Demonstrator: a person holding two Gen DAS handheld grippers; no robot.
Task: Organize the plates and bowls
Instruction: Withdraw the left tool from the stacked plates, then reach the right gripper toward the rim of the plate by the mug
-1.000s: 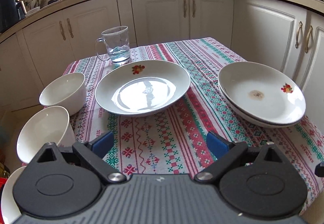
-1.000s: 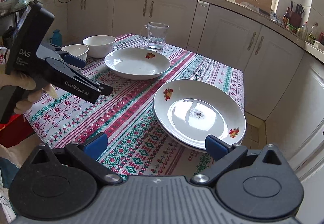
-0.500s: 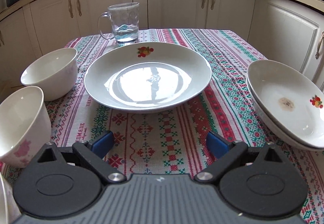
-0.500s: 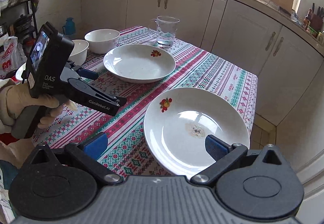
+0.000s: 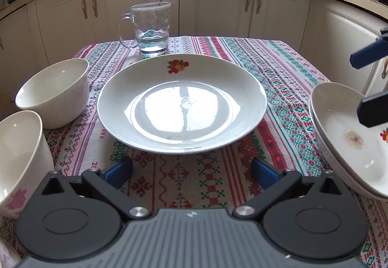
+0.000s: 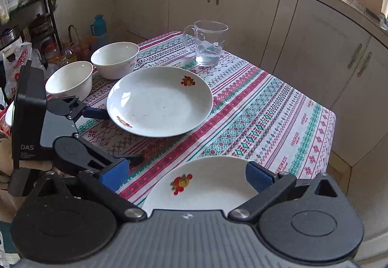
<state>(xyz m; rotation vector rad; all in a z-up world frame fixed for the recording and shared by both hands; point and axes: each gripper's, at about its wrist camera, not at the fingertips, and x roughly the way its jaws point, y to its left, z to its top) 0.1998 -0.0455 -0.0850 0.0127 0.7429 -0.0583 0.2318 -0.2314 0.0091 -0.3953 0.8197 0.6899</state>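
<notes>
White ceramic plate with fruit motif (image 5: 181,108) at centre of bench with striped embroidered cloth (image 5: 278,59). Left gripper (image 5: 189,171) released, blue pads spread, hovering just near of this plate, apart from it. Two white ceramic bowls (image 5: 55,93) at left, side by side. Clear glass mug with water (image 5: 151,28) far of plate. Stack of white fruit-motif plates (image 5: 349,137) at right near corner. Right gripper (image 6: 186,178) released, poised above stack, grasping nothing.
</notes>
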